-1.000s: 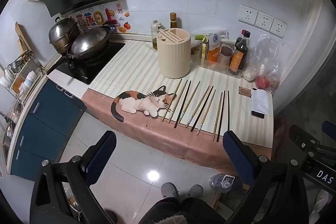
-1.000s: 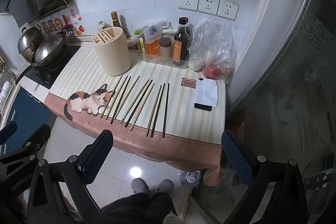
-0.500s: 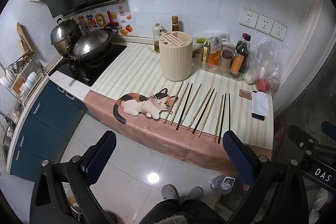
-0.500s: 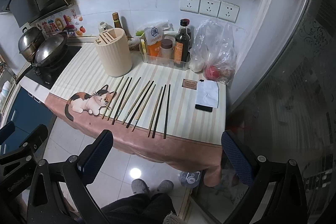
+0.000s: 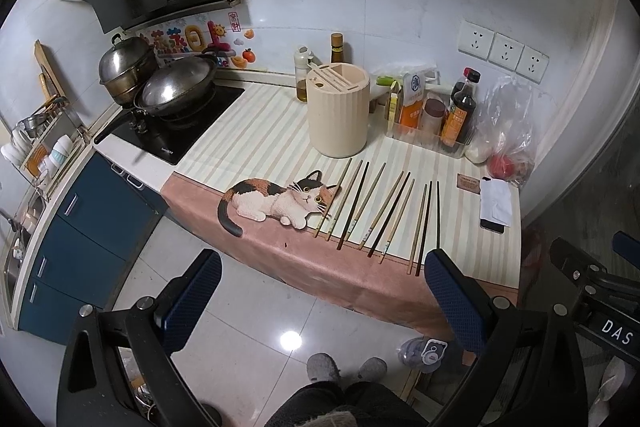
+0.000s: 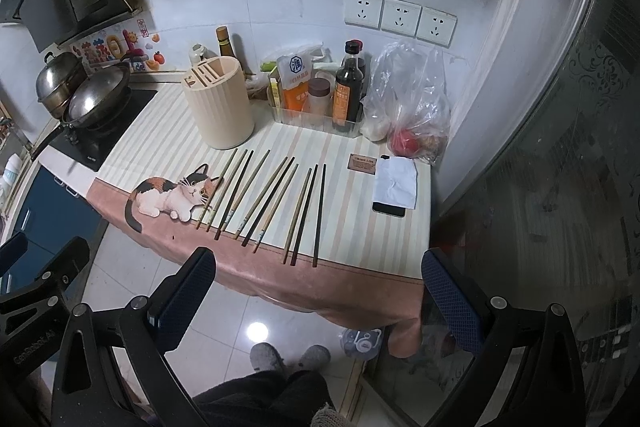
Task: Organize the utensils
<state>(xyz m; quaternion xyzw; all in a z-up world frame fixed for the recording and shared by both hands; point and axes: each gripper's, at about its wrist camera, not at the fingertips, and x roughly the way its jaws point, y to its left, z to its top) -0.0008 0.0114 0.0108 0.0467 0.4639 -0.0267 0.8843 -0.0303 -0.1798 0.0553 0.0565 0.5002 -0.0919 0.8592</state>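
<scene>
Lying near-to-far on the counter ahead, the chopsticks [image 6: 272, 203] sit closer to the right gripper [image 6: 316, 291]; both it and the left gripper [image 5: 322, 291] hang spread and empty.

Dim, cool indoor light is falling from overhead, and one lamp is glaring as a white spot on the glossy pale floor tiles [image 5: 291, 340] [image 6: 257, 331]. Fisheye distortion is bending the white tiled wall [image 5: 400, 7] and darkening the picture corners. The tall cream ribbed plastic holder [image 6: 219, 103] is casting a soft shadow. The near black gripper frames are looking soft.
</scene>
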